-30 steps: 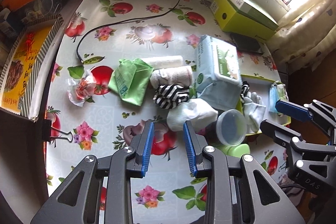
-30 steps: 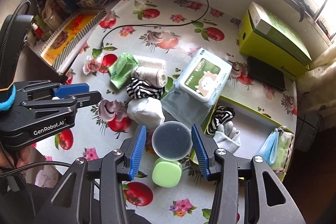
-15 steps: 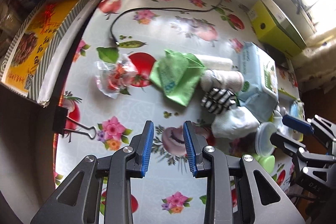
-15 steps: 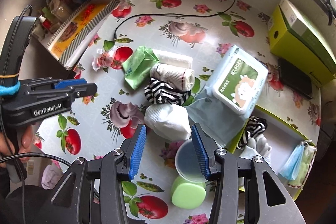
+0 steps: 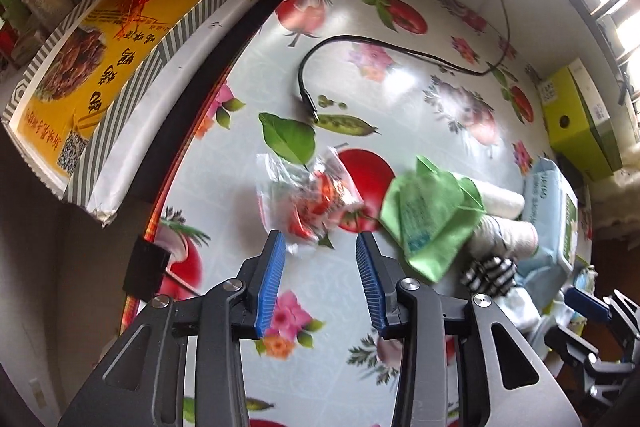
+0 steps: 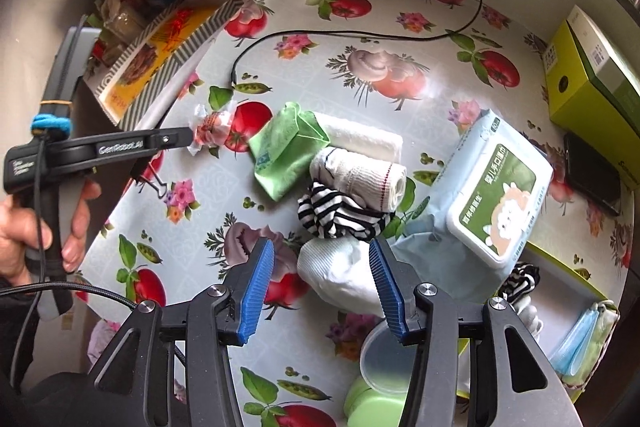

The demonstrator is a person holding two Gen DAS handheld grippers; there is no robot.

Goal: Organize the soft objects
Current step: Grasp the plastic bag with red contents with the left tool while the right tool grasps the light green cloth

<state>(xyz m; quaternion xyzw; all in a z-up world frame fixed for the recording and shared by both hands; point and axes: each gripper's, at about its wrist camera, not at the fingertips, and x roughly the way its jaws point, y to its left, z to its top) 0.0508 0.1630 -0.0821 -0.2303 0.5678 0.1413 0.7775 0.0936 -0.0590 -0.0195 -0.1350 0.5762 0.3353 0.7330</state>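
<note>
Two sets of tongs over a table [image 6: 400, 7] with a glossy fruit-and-flower oilcloth, window wall along the far edge, black cable [image 6: 360, 34] snaking across it. Left edge has a striped-rim yellow box [image 5: 100, 67] sitting just off it.

Left tongs [image 5: 320, 247] are spread wide, nothing in them, hovering right at a crinkly clear wrapper [image 5: 308, 199] near the left edge; can't tell if the tips touch it. Right tongs [image 6: 320, 259] are spread too, with a white sock bundle [image 6: 340, 271] lying between the fingers, not pinched.

The soft stuff sits mid-table in a clump: green cloth [image 6: 286, 151], white rolled towel [image 6: 360, 139], a rolled bandage-like cloth [image 6: 360, 179], striped sock [image 6: 340, 215]. A wipes pack [image 6: 496, 195] is just right of them.

Containers: a yellow-green tray [image 6: 560, 259] at the right edge holds a striped sock, something white and blue face masks [image 6: 576, 339]. A clear plastic cup [image 6: 384, 359] stands near the front edge, touching a green sponge-like block [image 6: 372, 407].
</note>
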